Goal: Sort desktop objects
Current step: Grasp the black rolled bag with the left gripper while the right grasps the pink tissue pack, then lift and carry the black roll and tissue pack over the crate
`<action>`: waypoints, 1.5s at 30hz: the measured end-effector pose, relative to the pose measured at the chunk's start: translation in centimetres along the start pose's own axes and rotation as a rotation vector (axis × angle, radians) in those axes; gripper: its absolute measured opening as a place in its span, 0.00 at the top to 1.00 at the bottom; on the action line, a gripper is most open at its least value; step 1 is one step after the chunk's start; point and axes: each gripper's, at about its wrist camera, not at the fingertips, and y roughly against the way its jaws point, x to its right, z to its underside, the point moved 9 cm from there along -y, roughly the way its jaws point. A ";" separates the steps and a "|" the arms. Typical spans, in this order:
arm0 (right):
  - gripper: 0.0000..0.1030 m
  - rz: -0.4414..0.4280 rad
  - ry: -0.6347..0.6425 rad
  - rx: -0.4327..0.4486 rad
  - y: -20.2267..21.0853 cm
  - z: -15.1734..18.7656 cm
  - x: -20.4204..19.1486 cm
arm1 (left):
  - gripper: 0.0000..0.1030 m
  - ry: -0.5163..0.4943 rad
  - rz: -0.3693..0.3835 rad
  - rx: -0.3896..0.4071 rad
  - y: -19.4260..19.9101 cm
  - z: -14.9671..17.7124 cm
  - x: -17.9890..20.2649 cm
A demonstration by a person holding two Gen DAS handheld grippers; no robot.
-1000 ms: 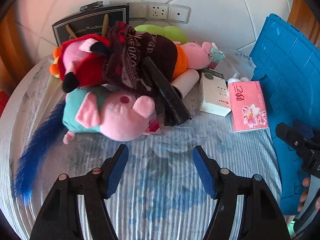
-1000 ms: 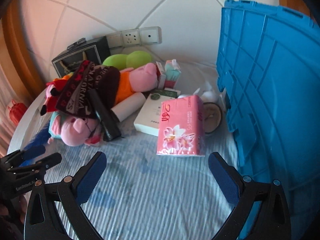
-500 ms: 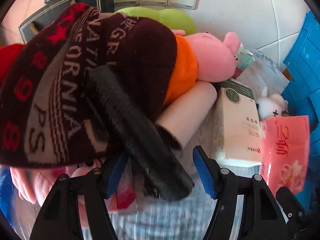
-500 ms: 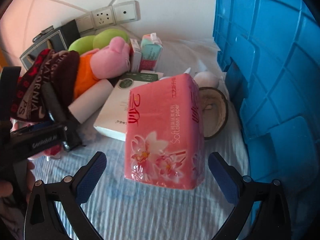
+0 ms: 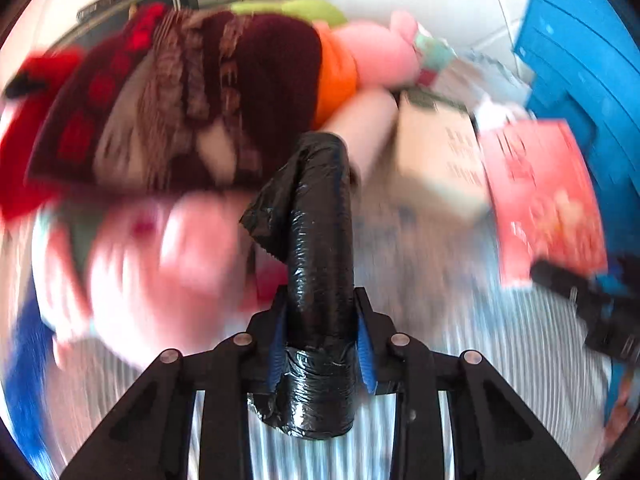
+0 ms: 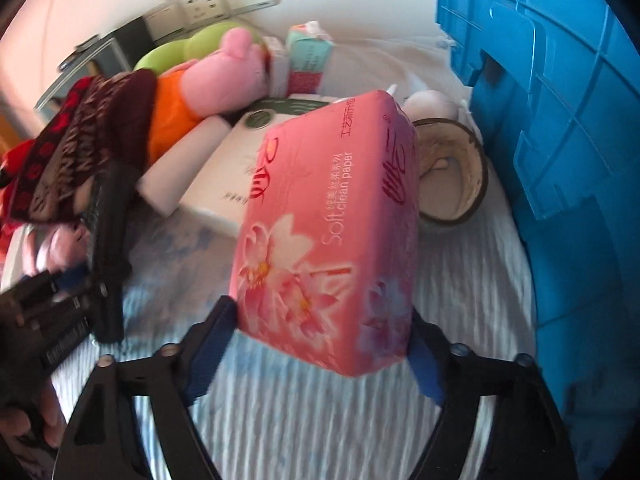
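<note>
The roll of bin bags (image 5: 320,264) is thin black plastic film, glossy and finely wrinkled. The tissue pack (image 6: 332,232) has a smooth pink plastic wrapper with a soft sheen. The crate (image 6: 560,120) is hard blue plastic, ribbed and semi-matt. The pig toy (image 6: 224,80) is fuzzy matt plush, and the dark red hat (image 5: 208,92) is coarse knitted wool. A ribbed woven cloth (image 6: 320,420) covers the bench. The white box (image 6: 224,188) looks like smooth matt card. Both claws are matt black plastic with blue pads (image 6: 208,344).
</note>
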 end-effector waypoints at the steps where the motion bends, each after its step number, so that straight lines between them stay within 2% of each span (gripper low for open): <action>1: 0.28 -0.012 0.010 -0.006 0.4 0.4 -0.3 | 0.72 0.004 0.008 -0.025 0.1 1.2 -0.1; 4: 0.30 -0.066 0.033 -0.048 1.5 2.1 -1.3 | 0.72 0.025 0.038 -0.079 0.8 4.2 -0.3; 6: 0.30 -0.093 0.062 -0.078 2.1 3.2 -1.9 | 0.72 0.026 0.039 -0.085 1.4 5.3 -0.4; 11: 0.24 -0.165 0.067 -0.134 2.5 5.3 -3.0 | 0.71 0.041 0.029 -0.082 1.6 5.8 -0.2; 13: 0.14 -0.175 0.042 -0.137 2.2 5.4 -2.9 | 0.71 0.045 0.017 -0.083 1.4 5.4 -0.2; 14: 0.05 -0.181 0.034 -0.138 2.1 5.3 -2.9 | 0.71 0.041 0.012 -0.086 1.1 5.0 -0.2; 15: 0.00 -0.175 0.032 -0.140 1.7 5.2 -2.9 | 0.71 0.033 0.006 -0.089 0.4 4.9 -0.2; 19: 0.00 -0.109 0.043 -0.146 0.4 4.9 -2.8 | 0.71 0.010 -0.034 -0.071 -0.5 3.8 0.3; 22: 0.00 -0.011 0.083 -0.132 -0.3 4.6 -2.7 | 0.71 0.005 -0.032 -0.060 -0.6 3.5 0.8; 28: 0.00 0.053 0.139 -0.113 -0.8 4.7 -3.9 | 0.72 -0.024 0.002 -0.057 -0.2 4.2 1.8; 30: 0.12 0.079 0.149 -0.096 -0.5 4.8 -3.9 | 0.72 -0.023 0.010 -0.054 0.6 4.7 2.0; 37: 0.14 0.021 0.150 -0.054 2.5 5.2 -5.0 | 0.72 -0.004 0.015 0.018 5.7 5.8 1.5; 45: 0.14 -0.033 0.218 0.078 10.2 5.7 -7.8 | 0.72 0.021 -0.007 0.188 13.5 5.0 2.0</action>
